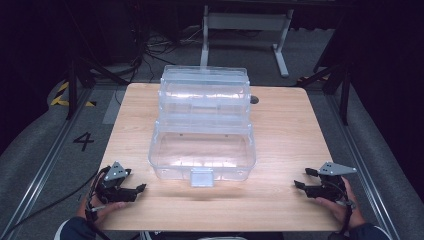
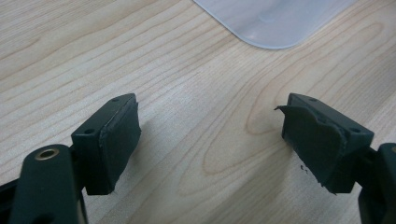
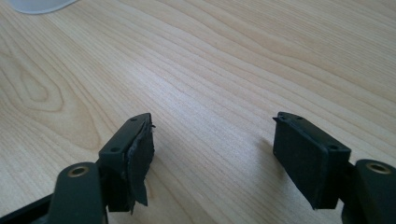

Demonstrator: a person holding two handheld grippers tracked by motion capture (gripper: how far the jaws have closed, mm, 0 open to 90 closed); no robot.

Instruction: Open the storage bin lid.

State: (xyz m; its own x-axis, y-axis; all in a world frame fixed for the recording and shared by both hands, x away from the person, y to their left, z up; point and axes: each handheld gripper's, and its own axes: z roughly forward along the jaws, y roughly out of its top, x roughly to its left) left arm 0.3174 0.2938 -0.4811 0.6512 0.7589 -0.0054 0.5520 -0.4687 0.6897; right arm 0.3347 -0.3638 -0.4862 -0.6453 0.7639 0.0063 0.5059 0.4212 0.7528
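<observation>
A clear plastic storage box point(image 1: 202, 150) sits in the middle of the light wooden worktop point(image 1: 290, 130), its lid thrown back and its tiered trays stepped up behind the open lower tub, a small clear latch point(image 1: 202, 177) hanging off the front wall toward the person. Down at the near left corner, the left gripper point(image 1: 141, 188) rests low over the wood in the person's left hand point(image 1: 100, 207), fingers point(image 2: 109, 142) spread wide with nothing between them, pointing in toward the box and just short of its front left corner. From the left gripper view, bare wood grain lies between the pads and a rounded corner of the box point(image 2: 275, 21) shows up ahead. Over on the near right, the right gripper point(image 1: 302, 178) is held in the right hand point(image 1: 342, 205), fingers point(image 3: 308, 156) likewise released, apart from the box with open worktop between. Its own view looks along the wood, a sliver of clear plastic at the top left corner.
</observation>
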